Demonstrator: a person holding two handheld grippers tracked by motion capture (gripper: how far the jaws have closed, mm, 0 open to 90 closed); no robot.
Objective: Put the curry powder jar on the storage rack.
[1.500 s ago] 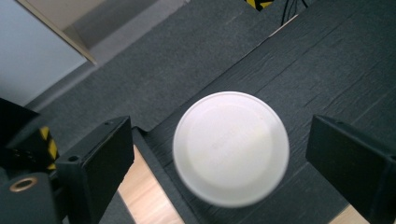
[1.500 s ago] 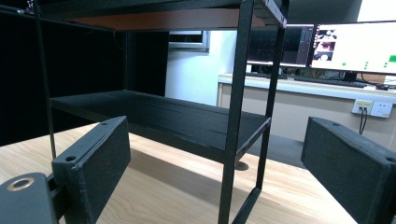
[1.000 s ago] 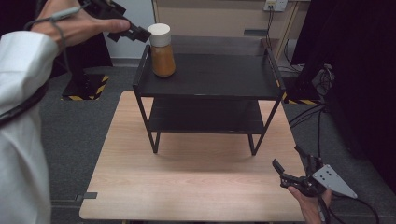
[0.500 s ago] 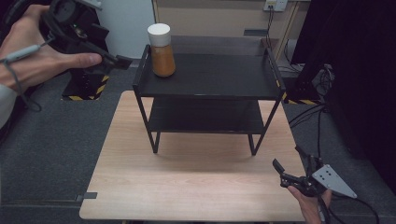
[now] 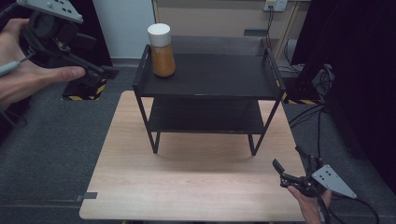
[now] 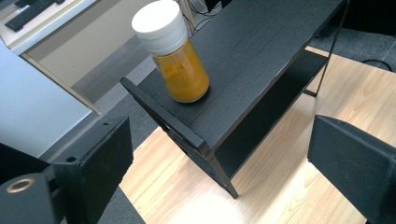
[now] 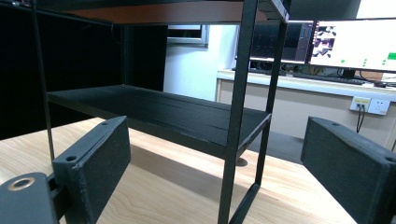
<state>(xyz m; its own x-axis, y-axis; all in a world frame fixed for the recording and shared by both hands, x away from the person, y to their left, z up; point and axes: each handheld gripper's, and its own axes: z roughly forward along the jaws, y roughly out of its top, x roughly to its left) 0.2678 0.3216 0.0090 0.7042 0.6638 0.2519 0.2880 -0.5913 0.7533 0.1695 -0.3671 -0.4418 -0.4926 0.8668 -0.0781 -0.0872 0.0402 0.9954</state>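
Your left gripper [image 5: 100, 72] is held up off the table at the far left, out past the left end of the black rack [image 5: 210, 79], with your left hand [image 5: 23, 74] wrapped around its body. In the left gripper view its two black jaws stand wide apart with nothing between them, and they look down toward the rack's left end from above.

Just beyond those jaws sits the jar [image 6: 175, 53], on the rack's top shelf at its left end, close behind the raised side rail. It stands upright, long axis vertical, white lid [image 6: 159, 21] on top, orange contents filling the clear body. In the high view the jar [image 5: 162, 51] occupies the far-left corner of the top shelf, apart from your gripper. The lower shelf [image 5: 205, 116] lies bare beneath it.

Your right gripper [image 5: 292, 170] rests low at the near right corner of the wooden table [image 5: 196, 186], well apart from the rack, your right hand [image 5: 310, 203] coming in from the bottom edge. In the right gripper view its jaws are also spread wide and hold nothing; they face the rack's near right leg [image 7: 236, 140] and lower shelf from table level. A cable trails off from it to the right.
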